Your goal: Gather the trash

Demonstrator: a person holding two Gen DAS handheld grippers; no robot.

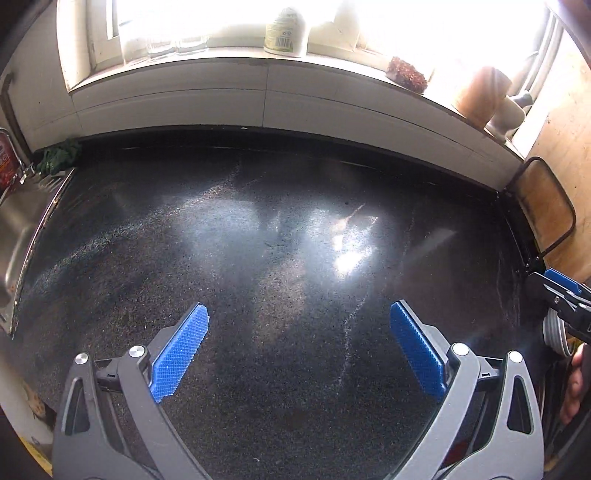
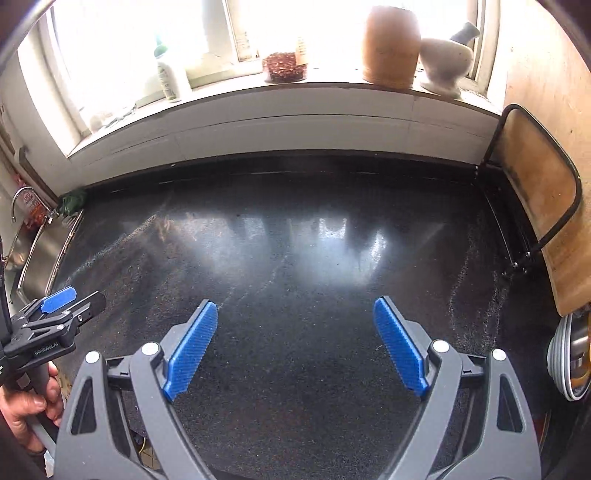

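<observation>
Both grippers hang over a dark speckled countertop with no trash on it in either view. My left gripper stands open, its blue pads wide apart with only bare counter between them. My right gripper is open too, nothing between its blue pads. In the left wrist view the right gripper shows at the right edge; in the right wrist view the left gripper shows at the left edge, held by a hand.
A steel sink with a tap lies at the counter's left end, a green cloth at its corner. On the windowsill stand a bottle, a wooden jar and a mortar. A wooden board leans at the right; stacked plates sit below it.
</observation>
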